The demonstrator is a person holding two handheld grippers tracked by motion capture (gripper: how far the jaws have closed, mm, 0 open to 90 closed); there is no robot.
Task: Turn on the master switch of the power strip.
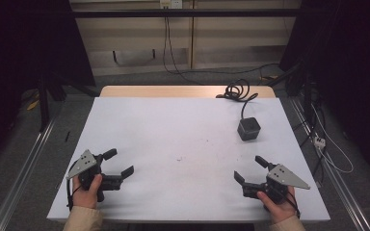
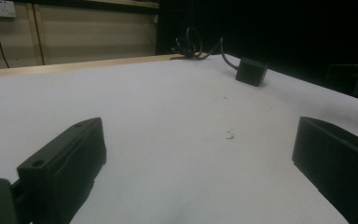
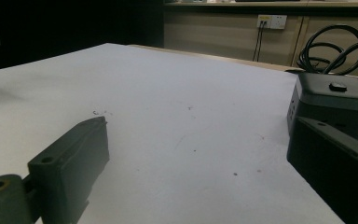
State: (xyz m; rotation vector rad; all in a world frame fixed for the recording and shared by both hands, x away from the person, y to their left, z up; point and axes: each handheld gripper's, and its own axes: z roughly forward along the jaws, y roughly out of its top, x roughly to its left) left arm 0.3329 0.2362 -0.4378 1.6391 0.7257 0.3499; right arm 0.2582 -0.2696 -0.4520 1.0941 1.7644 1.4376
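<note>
A dark cube-shaped power block (image 1: 248, 128) with a button on top sits on the right half of the white table (image 1: 183, 130); its black cable (image 1: 236, 91) coils at the far edge. The block (image 2: 251, 71) lies far ahead in the left gripper view and close, at the right (image 3: 335, 100), in the right gripper view. My left gripper (image 1: 120, 161) rests near the front left edge, jaws wide apart, nothing between them. My right gripper (image 1: 248, 168) rests near the front right edge, open and empty, well short of the block.
Small dark specks (image 1: 179, 158) mark the table's middle. A wooden strip (image 1: 183, 91) runs along the far edge. Metal rails (image 1: 24, 163) flank the table, and a white plug with cord (image 1: 320, 141) lies on the floor at the right. A wall socket (image 3: 271, 21) is behind.
</note>
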